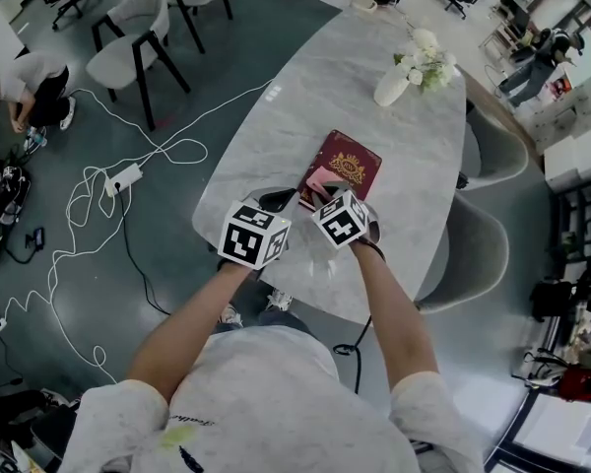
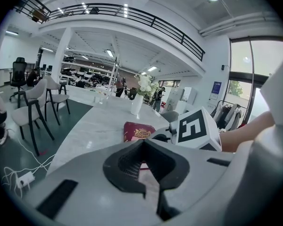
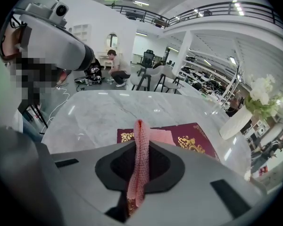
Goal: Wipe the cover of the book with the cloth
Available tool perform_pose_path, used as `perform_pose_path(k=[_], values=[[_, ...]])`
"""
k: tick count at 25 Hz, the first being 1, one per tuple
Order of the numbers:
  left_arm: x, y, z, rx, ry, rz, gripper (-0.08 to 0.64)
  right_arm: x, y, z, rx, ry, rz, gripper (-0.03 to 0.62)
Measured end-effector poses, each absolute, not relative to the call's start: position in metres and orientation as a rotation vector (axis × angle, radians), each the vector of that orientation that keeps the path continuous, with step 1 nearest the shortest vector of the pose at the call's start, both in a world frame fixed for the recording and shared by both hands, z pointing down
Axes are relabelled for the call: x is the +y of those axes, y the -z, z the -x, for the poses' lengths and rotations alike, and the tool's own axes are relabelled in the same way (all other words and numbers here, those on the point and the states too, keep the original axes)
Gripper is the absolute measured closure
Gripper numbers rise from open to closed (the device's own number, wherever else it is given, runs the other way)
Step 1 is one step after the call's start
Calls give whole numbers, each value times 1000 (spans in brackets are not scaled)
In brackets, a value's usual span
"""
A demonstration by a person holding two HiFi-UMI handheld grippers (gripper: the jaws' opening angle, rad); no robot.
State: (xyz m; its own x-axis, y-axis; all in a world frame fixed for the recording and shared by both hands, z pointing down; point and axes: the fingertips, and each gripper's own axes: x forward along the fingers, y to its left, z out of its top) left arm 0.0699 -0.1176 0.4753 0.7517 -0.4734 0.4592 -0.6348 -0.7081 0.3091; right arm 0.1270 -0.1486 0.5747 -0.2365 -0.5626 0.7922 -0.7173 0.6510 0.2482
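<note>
In the head view, the maroon book (image 1: pixel 347 166) with its gold crest lies closed on the marble table (image 1: pixel 355 77), towards the end nearest you. Your right gripper (image 1: pixel 327 193) sits at the book's near edge, and the pink cloth (image 1: pixel 318 179) lies over the book's near corner. Your left gripper (image 1: pixel 274 202) hangs just beside that same corner, on the book's left, over bare marble. A white vase of white flowers (image 1: pixel 406 75) stands beyond the book, well apart from it.

In the left gripper view, your left gripper (image 2: pixel 148 173) has its jaws only a narrow slit apart. Pale marble shows through the slit and nothing sits between the pads. The book (image 2: pixel 139 131) lies straight ahead on the table (image 2: pixel 94 126). Your right gripper (image 2: pixel 162 134) is at the book's right side, and the vase (image 2: pixel 137 105) is behind the book.

In the right gripper view, your right gripper (image 3: pixel 137 173) is closed on the cloth (image 3: pixel 140 149). The cloth rises as a thin upright fold between the pads, and its far end reaches onto the book (image 3: pixel 193 142). That end seems to rest on the cover, though the jaws hide the contact itself. The book's gold crest shows to the right of the fold. The vase (image 3: pixel 235 121) stands to the right of the book, apart from it.
</note>
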Motion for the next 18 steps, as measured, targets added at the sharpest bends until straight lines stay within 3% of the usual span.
perform_pose_path(k=[18], values=[[-99,-472,-49,-809,-462,-2510,554,-126,-574,-105,-1901,-213,-1019,572]])
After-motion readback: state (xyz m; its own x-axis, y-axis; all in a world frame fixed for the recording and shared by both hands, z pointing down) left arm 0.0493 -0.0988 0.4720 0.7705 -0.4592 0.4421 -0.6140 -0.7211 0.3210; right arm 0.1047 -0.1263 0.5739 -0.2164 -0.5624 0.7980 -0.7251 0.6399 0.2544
